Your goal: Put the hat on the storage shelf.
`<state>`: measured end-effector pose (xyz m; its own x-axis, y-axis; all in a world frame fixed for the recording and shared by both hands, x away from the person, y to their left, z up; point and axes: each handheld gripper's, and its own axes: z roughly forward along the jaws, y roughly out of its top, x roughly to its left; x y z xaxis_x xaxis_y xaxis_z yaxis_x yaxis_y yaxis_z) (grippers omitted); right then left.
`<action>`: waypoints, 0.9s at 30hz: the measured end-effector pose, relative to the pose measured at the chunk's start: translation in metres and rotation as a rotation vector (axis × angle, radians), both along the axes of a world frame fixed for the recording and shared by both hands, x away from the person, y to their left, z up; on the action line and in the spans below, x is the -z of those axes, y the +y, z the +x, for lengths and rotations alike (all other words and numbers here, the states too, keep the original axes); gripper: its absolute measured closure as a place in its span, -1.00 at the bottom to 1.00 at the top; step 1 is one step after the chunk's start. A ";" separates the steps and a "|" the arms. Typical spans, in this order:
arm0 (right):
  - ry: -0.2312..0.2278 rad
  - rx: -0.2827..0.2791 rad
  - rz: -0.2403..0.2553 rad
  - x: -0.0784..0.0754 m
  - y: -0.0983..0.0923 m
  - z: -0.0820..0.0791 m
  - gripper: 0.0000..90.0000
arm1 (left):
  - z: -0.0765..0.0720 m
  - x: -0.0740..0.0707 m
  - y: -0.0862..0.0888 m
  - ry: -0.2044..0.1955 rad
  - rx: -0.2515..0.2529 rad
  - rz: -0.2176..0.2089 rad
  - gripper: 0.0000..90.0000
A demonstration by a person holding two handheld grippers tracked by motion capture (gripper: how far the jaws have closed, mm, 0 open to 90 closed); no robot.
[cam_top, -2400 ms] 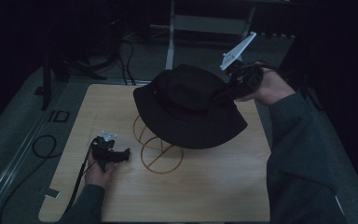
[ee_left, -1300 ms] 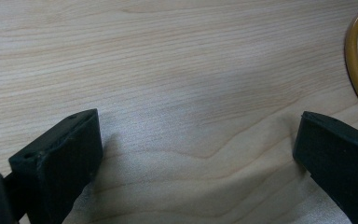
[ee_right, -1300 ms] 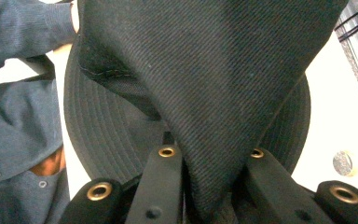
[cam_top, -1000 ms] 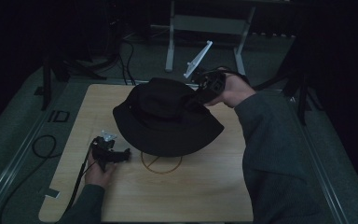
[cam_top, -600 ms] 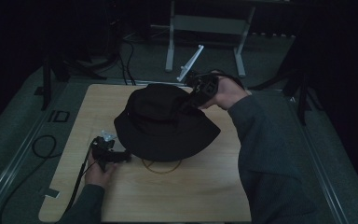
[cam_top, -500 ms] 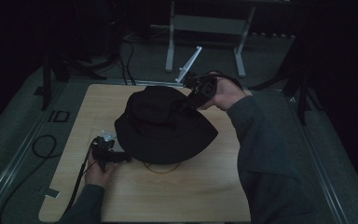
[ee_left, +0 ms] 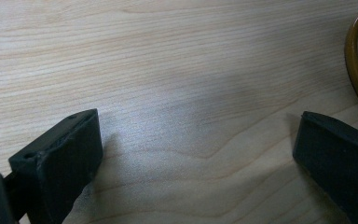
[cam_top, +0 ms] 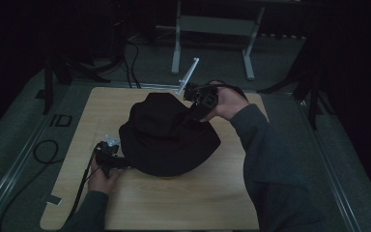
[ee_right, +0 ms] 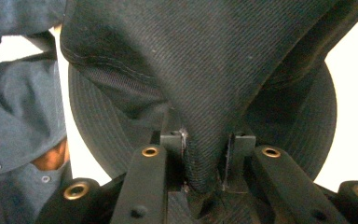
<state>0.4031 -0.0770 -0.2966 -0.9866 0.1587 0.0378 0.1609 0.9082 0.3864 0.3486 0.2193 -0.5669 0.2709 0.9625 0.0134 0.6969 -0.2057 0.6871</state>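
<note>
One black bucket hat sits draped over the wire stand at mid-desk, a fold of its crown between the right tool's jaws, which have just been easing apart; the step reads as letting go; next, lift clear without dragging fabric; the left tool rests gaping on bare wood beside the stand's ring.
</note>
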 end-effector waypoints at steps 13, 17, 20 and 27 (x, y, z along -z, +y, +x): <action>-0.033 0.092 0.029 -0.008 -0.005 0.002 -0.12 | 0.000 0.000 0.000 0.000 0.000 0.001 -0.97; -0.061 0.128 0.044 -0.011 -0.008 0.001 -0.29 | 0.000 0.000 0.000 0.000 0.000 0.001 -0.97; -0.074 0.141 0.051 -0.013 -0.011 0.001 -0.38 | 0.000 0.000 0.000 0.000 0.000 0.001 -0.97; -0.119 0.164 0.086 -0.020 -0.020 -0.003 -0.47 | 0.000 0.000 0.000 0.000 0.001 0.001 -0.97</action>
